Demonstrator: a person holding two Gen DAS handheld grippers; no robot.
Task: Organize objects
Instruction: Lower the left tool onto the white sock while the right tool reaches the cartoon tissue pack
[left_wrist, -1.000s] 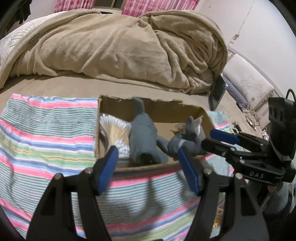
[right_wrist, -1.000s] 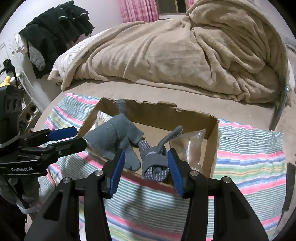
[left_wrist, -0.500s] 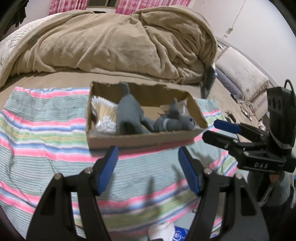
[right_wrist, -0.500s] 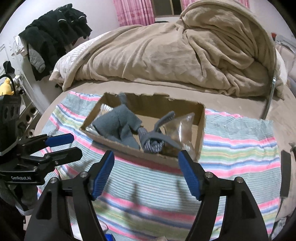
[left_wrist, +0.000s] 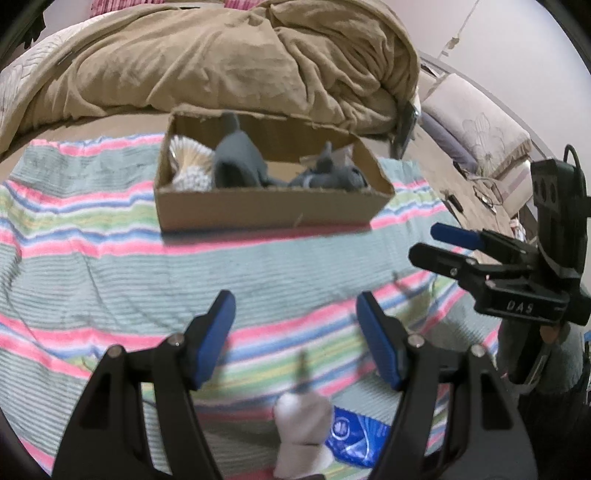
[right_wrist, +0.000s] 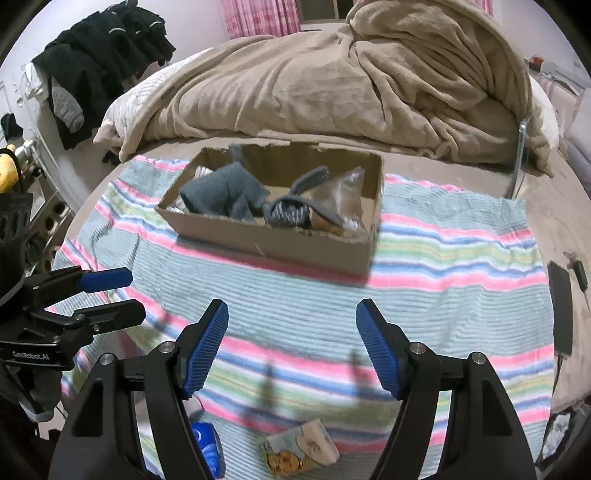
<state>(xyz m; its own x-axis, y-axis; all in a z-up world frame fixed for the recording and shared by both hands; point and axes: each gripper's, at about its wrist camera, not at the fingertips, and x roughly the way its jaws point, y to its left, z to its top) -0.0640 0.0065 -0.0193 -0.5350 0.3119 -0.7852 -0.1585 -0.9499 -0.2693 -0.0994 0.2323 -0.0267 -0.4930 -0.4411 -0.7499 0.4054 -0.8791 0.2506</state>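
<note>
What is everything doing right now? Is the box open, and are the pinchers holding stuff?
cardboard box: open, no lid
grey socks: inside the box
left gripper: open, empty
right gripper: open, empty
beige blanket: rumpled on the bed
striped towel: spread flat under the box

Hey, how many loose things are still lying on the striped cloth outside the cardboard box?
3 in view: a white bottle and a blue packet at the near edge, and a small picture card beside them. More may be hidden behind the grippers.
</note>
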